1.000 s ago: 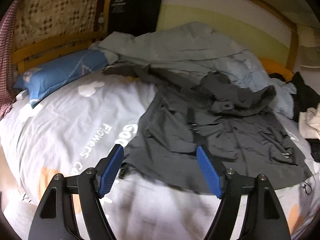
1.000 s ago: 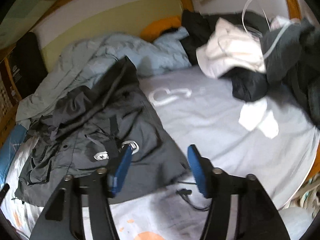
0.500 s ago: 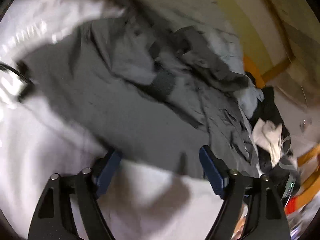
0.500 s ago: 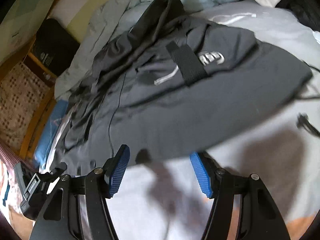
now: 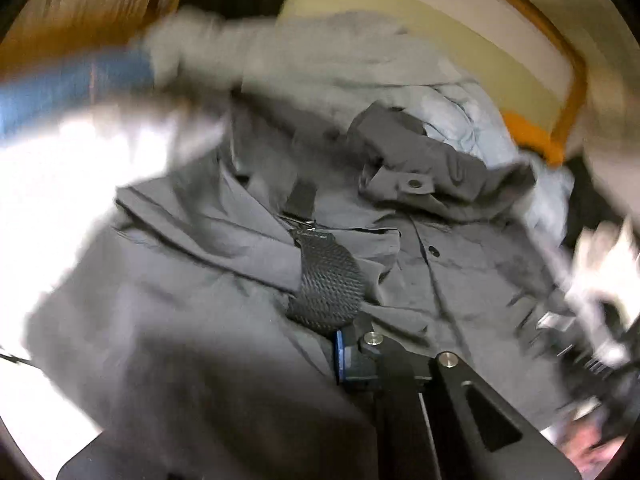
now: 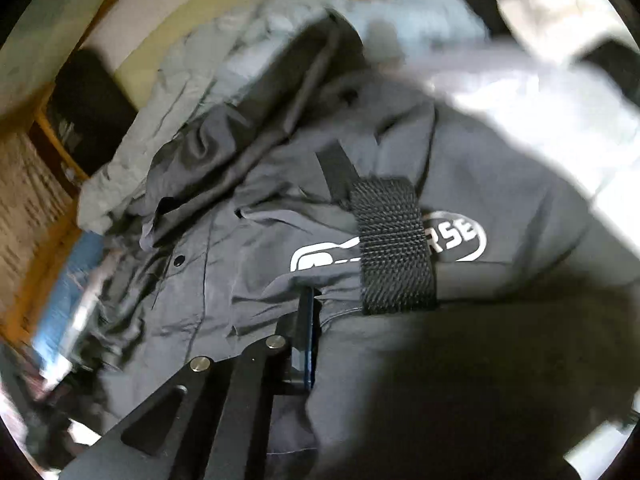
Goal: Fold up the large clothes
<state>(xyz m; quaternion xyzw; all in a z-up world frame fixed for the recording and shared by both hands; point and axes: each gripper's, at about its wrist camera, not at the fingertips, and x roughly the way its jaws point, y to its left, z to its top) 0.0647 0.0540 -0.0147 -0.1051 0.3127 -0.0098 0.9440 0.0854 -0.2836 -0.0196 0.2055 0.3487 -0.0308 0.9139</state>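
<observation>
I have both tongs clamped on the hem of the dark grey jacket [image 5: 224, 280], which lies spread front-up on the bed, over the pale printed bedsheet [image 5: 60, 168]. The left tongs [image 5: 340, 354] have just been closing, and in the left wrist view the cloth is bunched between the blue pads, with one pad edge showing beside a black webbing strap [image 5: 326, 280] that runs up the jacket's front. The right tongs [image 6: 308, 340] have likewise just been closing, and their pads are pinched together on a fold of the same jacket [image 6: 240, 248], just below the white oval logo [image 6: 456, 236] and beside a second black webbing strap [image 6: 394, 248] (it covers the middle letters of the logo). The jacket's hood [image 5: 432, 168] is crumpled at the far end, resting against a light blue-grey quilt [image 5: 320, 60] heaped along the wall. A blue pillow [image 5: 72, 88] sits at the far left by the wooden bed frame [image 5: 576, 80], and an orange cushion [image 5: 532, 136] peeks out behind the quilt. Both views are smeared with motion blur, so the clutter at the edges I cannot make out.
</observation>
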